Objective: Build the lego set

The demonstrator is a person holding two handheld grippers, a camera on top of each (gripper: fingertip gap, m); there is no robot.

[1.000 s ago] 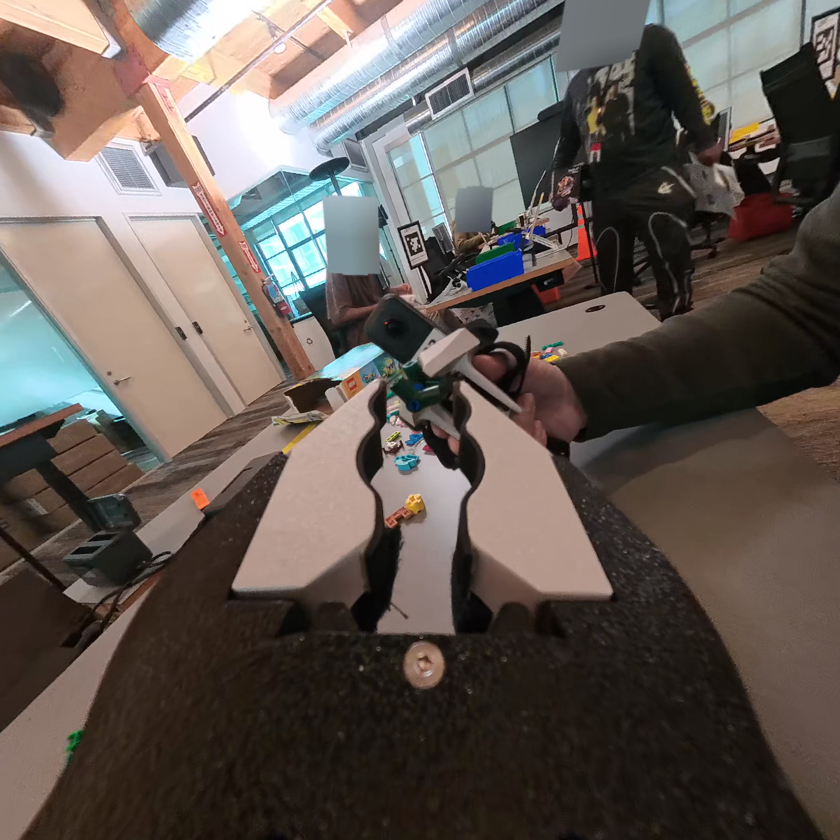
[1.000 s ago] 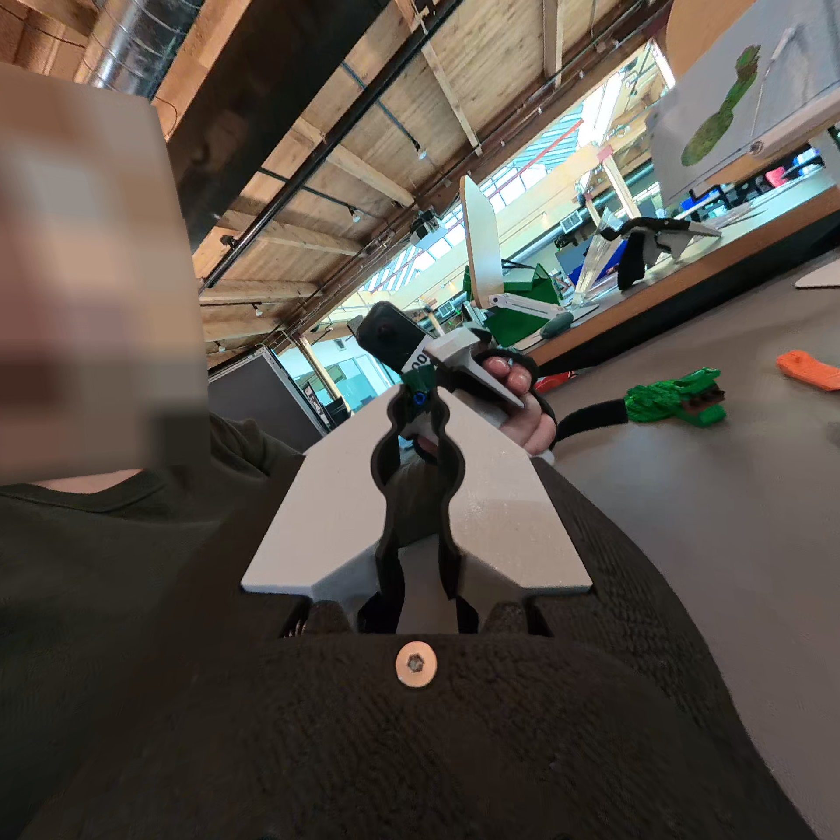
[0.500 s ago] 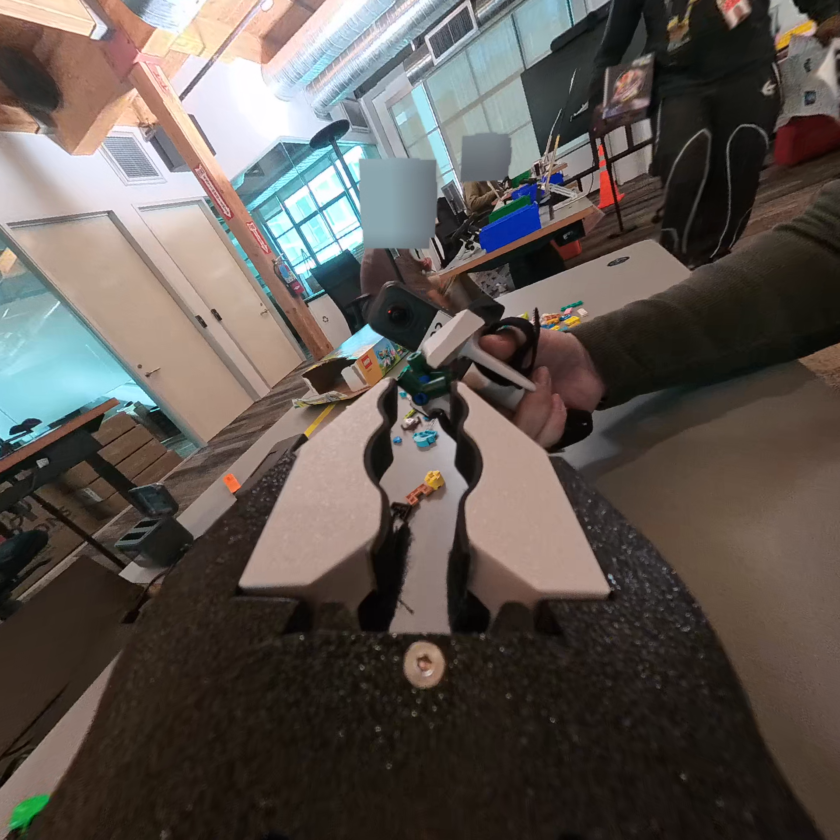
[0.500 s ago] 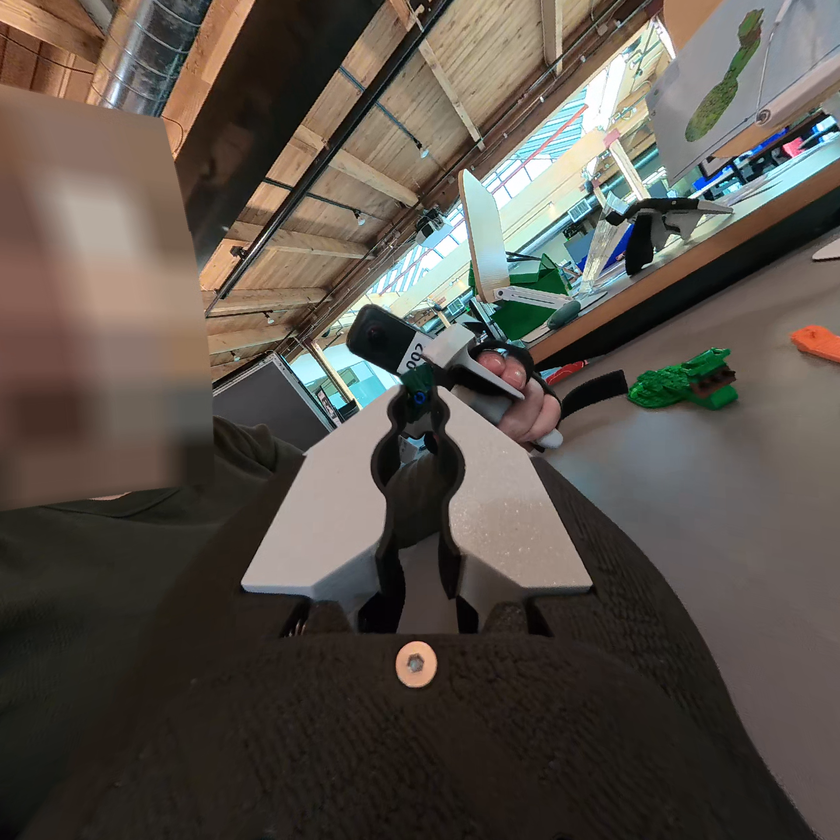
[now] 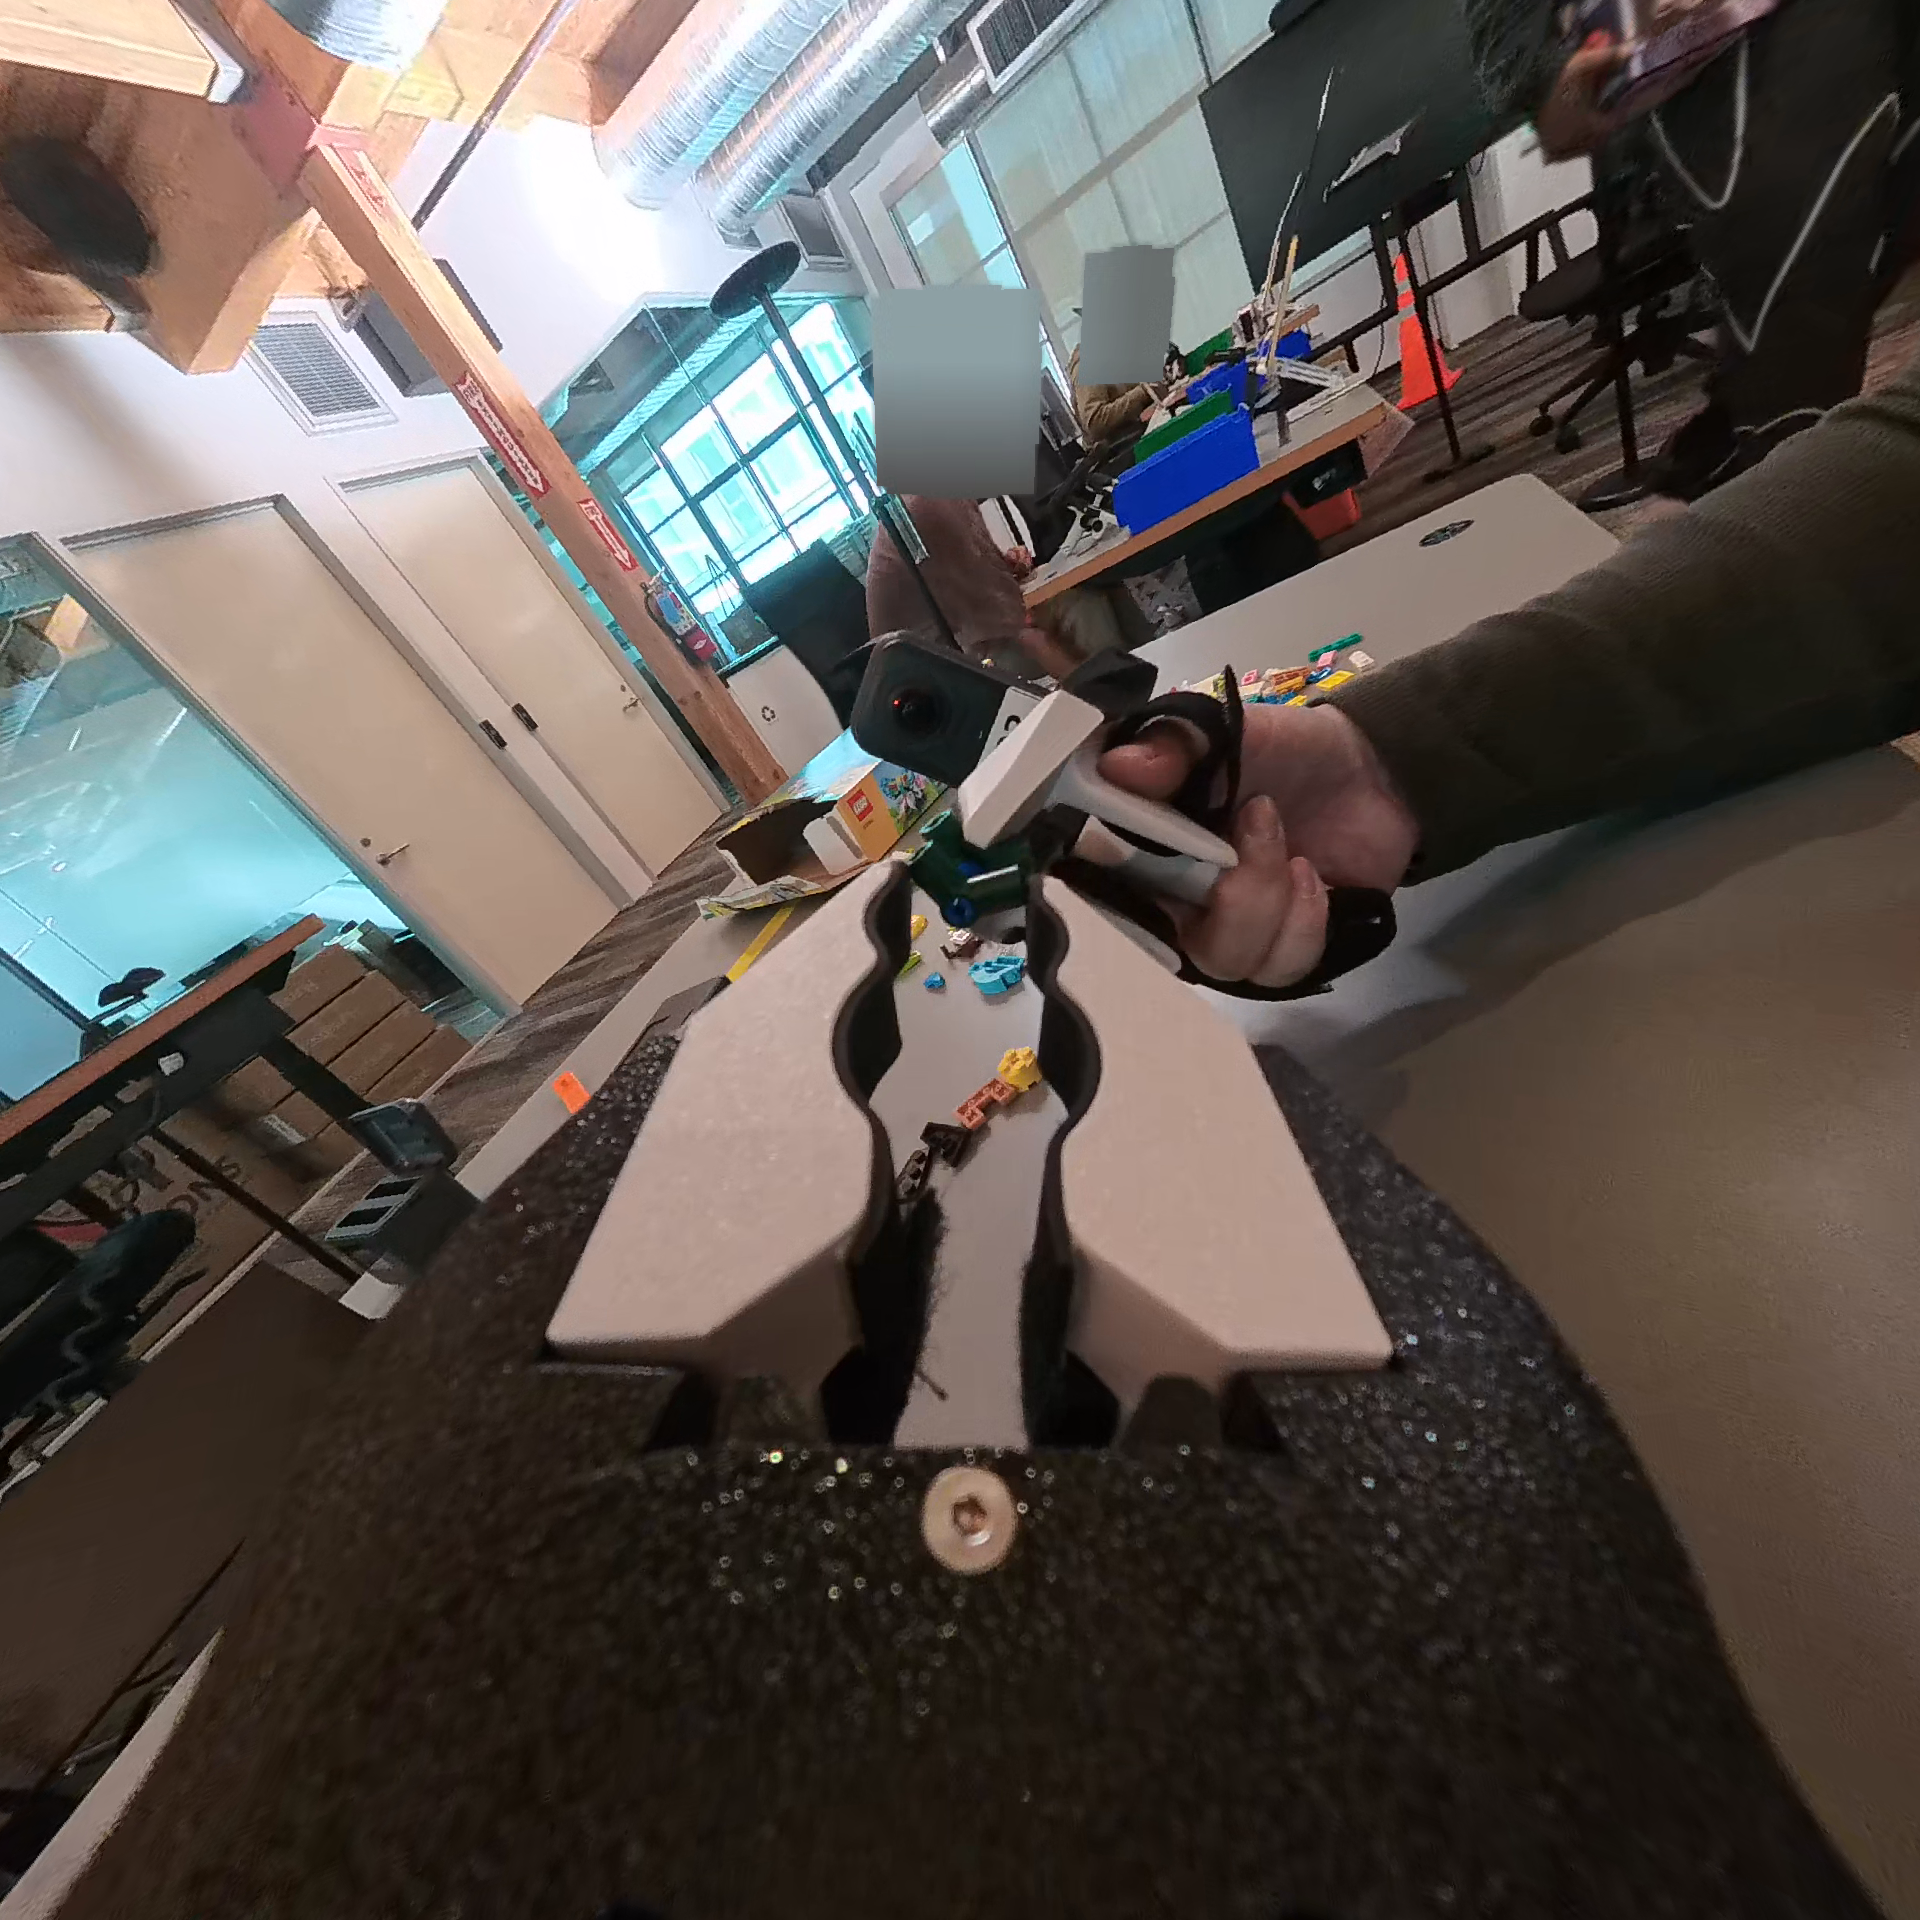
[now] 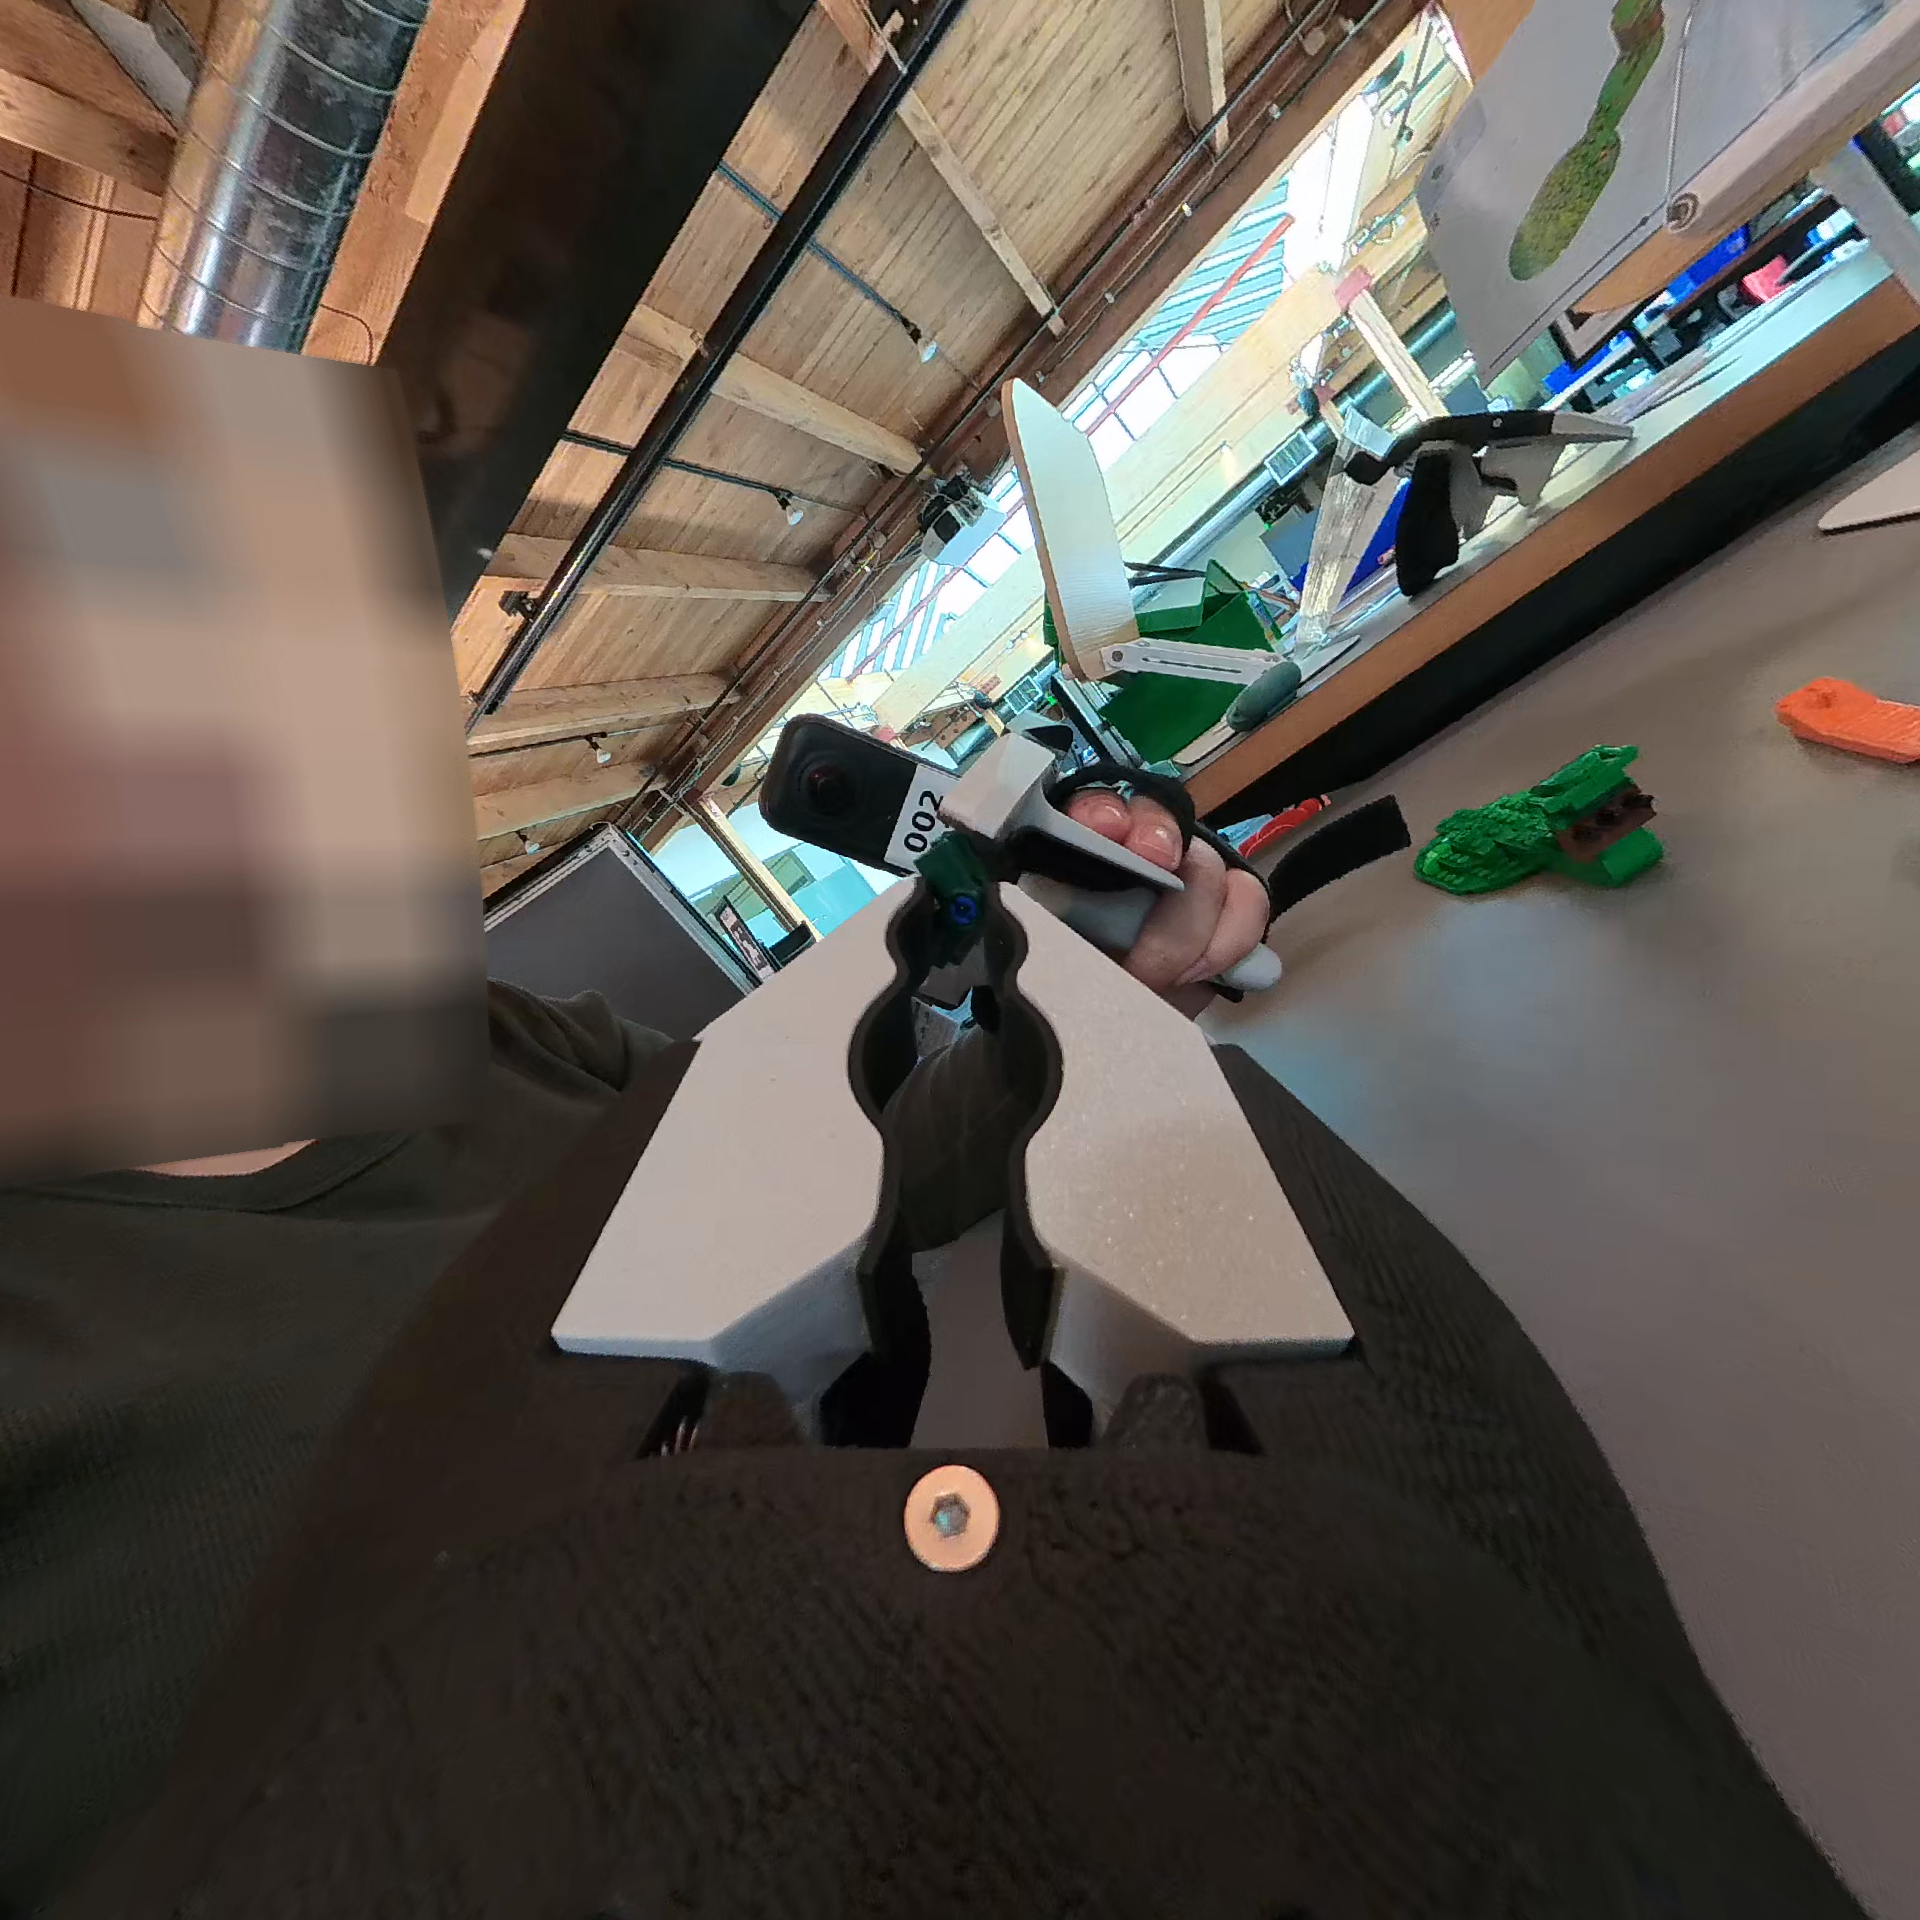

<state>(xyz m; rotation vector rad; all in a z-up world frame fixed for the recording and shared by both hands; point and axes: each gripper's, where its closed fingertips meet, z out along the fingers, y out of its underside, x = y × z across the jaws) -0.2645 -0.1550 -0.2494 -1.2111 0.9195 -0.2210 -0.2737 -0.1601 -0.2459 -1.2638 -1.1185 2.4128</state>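
Note:
A small dark green lego assembly [image 5: 961, 881] with a blue pin is held up in the air above the grey table [image 5: 1558, 1195]. My left gripper [image 5: 966, 891] has its fingertips [image 5: 891, 896] closed in on both sides of it. My right gripper faces it from the far side, held by a hand [image 5: 1278, 831]. In the right wrist view the same green assembly [image 6: 958, 904] sits pinched between the tips of my right gripper [image 6: 958, 920], with the left gripper's camera and body [image 6: 862, 795] just behind it. The two grippers meet tip to tip at this assembly.
Loose lego bricks [image 5: 995, 1086] and a light blue piece [image 5: 995, 971] lie on the table below the grippers, with a lego box [image 5: 883, 810] farther off. A bright green lego build [image 6: 1538, 842] and an orange piece [image 6: 1849, 717] lie at the right. People are at desks behind. My two grippers' fingertips are within a few centimetres of each other.
The left gripper's fingers have narrowed around the green assembly. Both grippers stayed tip to tip and tilted a little. A person in the background walked off to the right.

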